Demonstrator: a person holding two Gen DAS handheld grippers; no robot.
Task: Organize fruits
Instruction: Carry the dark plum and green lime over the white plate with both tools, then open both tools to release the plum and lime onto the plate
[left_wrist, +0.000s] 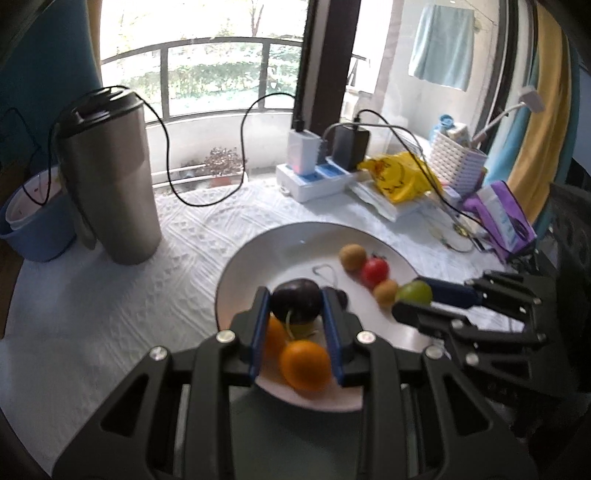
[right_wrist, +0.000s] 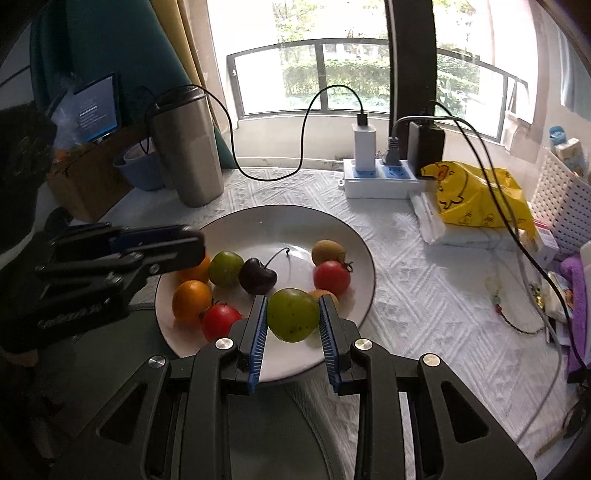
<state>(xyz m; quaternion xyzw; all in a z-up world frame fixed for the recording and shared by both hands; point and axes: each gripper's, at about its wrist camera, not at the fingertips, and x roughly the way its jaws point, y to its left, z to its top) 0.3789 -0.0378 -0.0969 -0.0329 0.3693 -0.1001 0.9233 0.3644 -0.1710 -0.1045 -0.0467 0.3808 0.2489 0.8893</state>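
A white plate (left_wrist: 251, 258) (right_wrist: 280, 225) lies on the pale patterned tablecloth with several small fruits on it. My left gripper (left_wrist: 295, 293) is shut on a dark cherry (left_wrist: 295, 304) above two oranges (left_wrist: 304, 363) and a green fruit. From the right wrist view the left gripper (right_wrist: 195, 240) reaches in from the left and its near finger hides that cherry. My right gripper (right_wrist: 293, 301) (left_wrist: 410, 295) is shut on a green fruit (right_wrist: 293, 314) (left_wrist: 415, 291) over the plate's near side. Another dark cherry (right_wrist: 257, 276), red tomatoes (right_wrist: 332, 277) and a brown fruit (right_wrist: 328, 252) rest on the plate.
A steel tumbler (left_wrist: 110, 177) (right_wrist: 188, 147) stands left of the plate, with a blue bucket (left_wrist: 37, 221) beyond it. Behind the plate are a power strip (right_wrist: 380, 181) with chargers and trailing cables, a yellow bag (right_wrist: 476, 199) and a white basket (right_wrist: 561, 206).
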